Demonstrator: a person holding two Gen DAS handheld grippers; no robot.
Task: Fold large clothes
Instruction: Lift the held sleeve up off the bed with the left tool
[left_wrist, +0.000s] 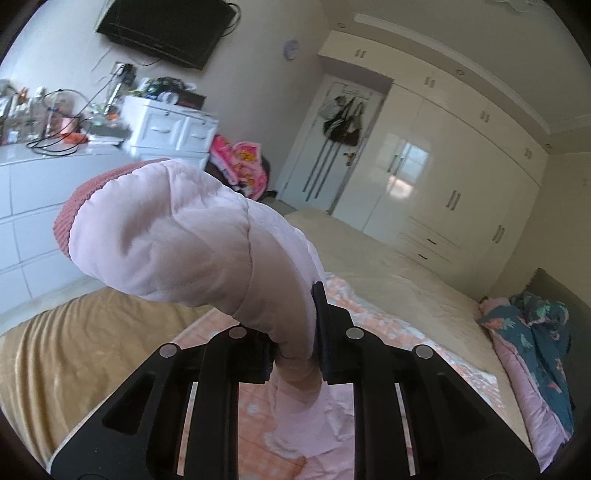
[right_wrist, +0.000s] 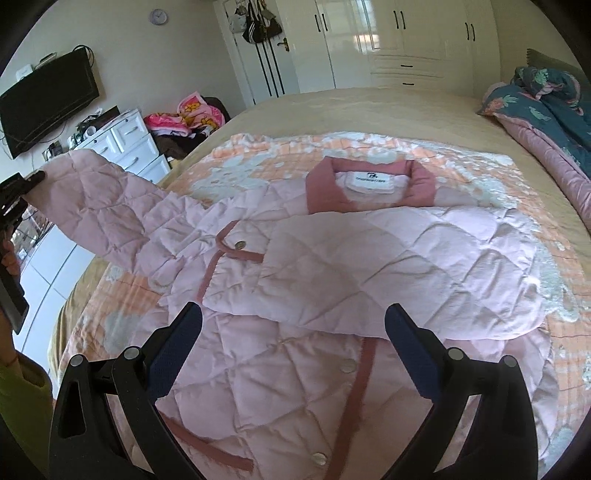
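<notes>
Both handheld grippers are built of matte black plastic with angular, cut-out linkage arms. On the left gripper (left_wrist: 295, 332), four round silver pivot pins dot the linkage, and slim black pads line its fingers (left_wrist: 320, 325). The right gripper (right_wrist: 293, 332) carries four matching silver pins and dark navy textured pads on its fingers (right_wrist: 177, 343). At the left edge of the right wrist view, a yellow-green sleeve (right_wrist: 22, 398) and a thin red-orange wrist band (right_wrist: 11, 360) appear.
</notes>
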